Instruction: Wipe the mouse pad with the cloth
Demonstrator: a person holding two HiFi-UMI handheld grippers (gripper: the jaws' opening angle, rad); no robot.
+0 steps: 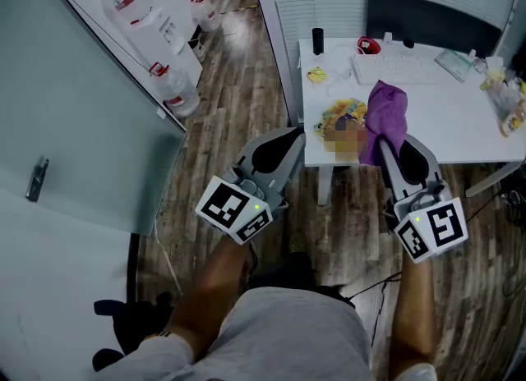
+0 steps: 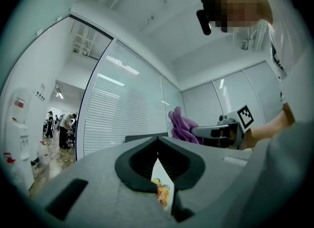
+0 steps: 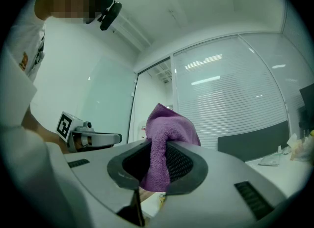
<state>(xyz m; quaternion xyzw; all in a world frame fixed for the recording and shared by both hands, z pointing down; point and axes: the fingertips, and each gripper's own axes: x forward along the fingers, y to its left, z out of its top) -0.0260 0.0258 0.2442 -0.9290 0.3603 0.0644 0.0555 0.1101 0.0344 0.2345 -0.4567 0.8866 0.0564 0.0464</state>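
A colourful mouse pad (image 1: 343, 115) lies near the front left corner of the white table (image 1: 460, 129). My right gripper (image 1: 393, 145) is shut on a purple cloth (image 1: 386, 112), which stands up out of its jaws beside the pad's right edge. The right gripper view shows the cloth (image 3: 169, 124) pinched in that gripper (image 3: 157, 149). My left gripper (image 1: 294, 135) sits shut just off the table's left edge, level with the pad. Only a thin sliver of the pad (image 2: 163, 188) shows between the jaws of the left gripper (image 2: 158, 146), and nothing is held.
On the table's far side are a white keyboard (image 1: 394, 67), a black cylinder (image 1: 317, 40), a red item (image 1: 367, 44) and a yellow item (image 1: 316, 74). Packets (image 1: 509, 100) lie at the right end. A black chair (image 1: 431, 18) stands behind. Water jugs (image 1: 177, 92) line the left wall.
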